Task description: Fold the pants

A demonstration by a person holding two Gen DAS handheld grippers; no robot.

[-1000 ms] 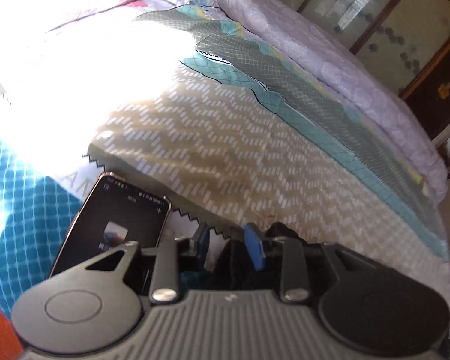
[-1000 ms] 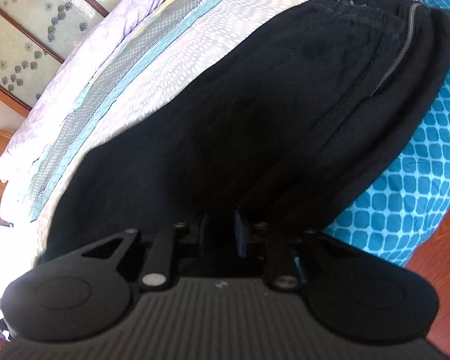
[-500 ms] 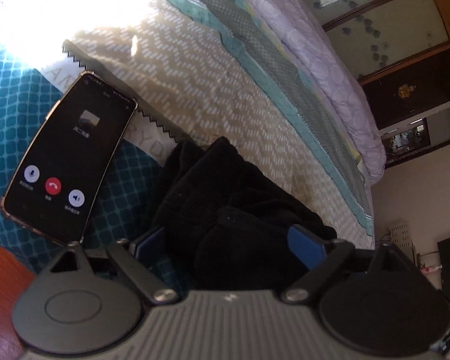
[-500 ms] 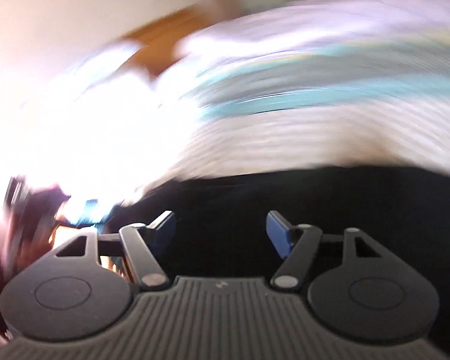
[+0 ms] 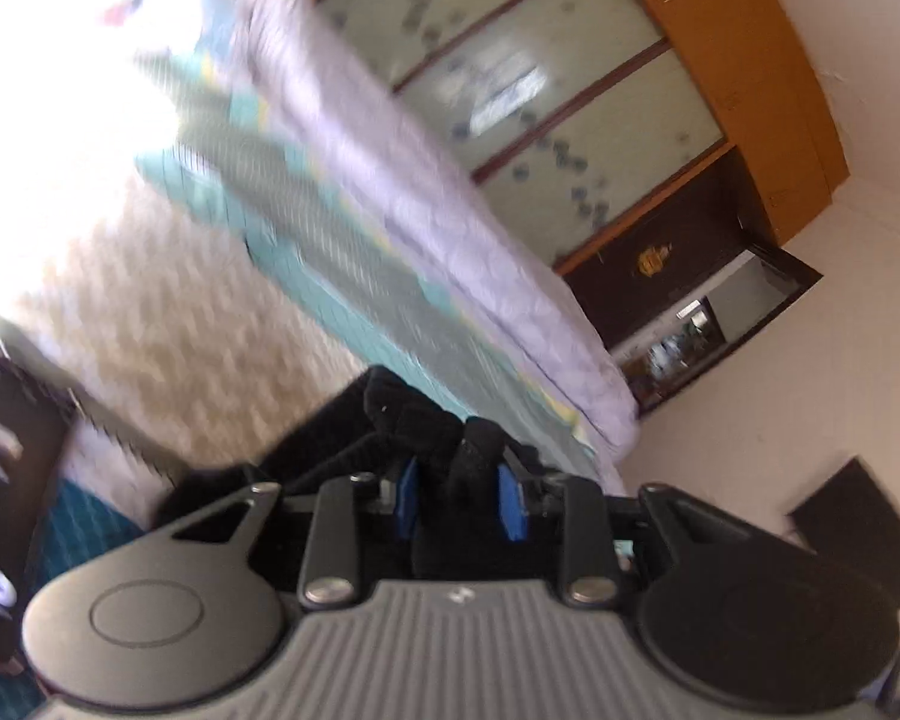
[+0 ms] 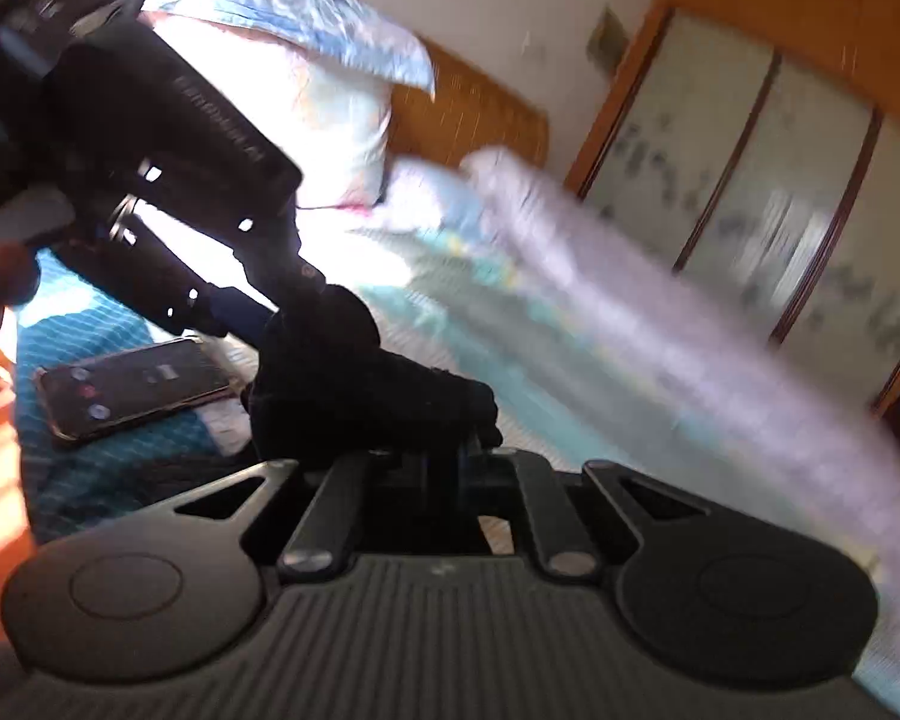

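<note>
My left tongs (image 5: pixel 459 501) are closing, blue pads pinching a bunch of the black pants (image 5: pixel 390 420). My right tongs (image 6: pixel 450 462) are clamping them too, above the bed (image 6: pixel 540 372), beside a phone (image 6: pixel 132 387).

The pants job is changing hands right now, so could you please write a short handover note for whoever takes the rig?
Left gripper: closing, black pants fabric between its blue pads.
Right gripper: shut on the same pants, pinching a bunched edge.
Things: pants bunched near the bed's edge, beside a phone with its screen lit.
Done: both grips taken.
Left: the fold itself; no neat fold shows yet. Frames are blurred.
</note>
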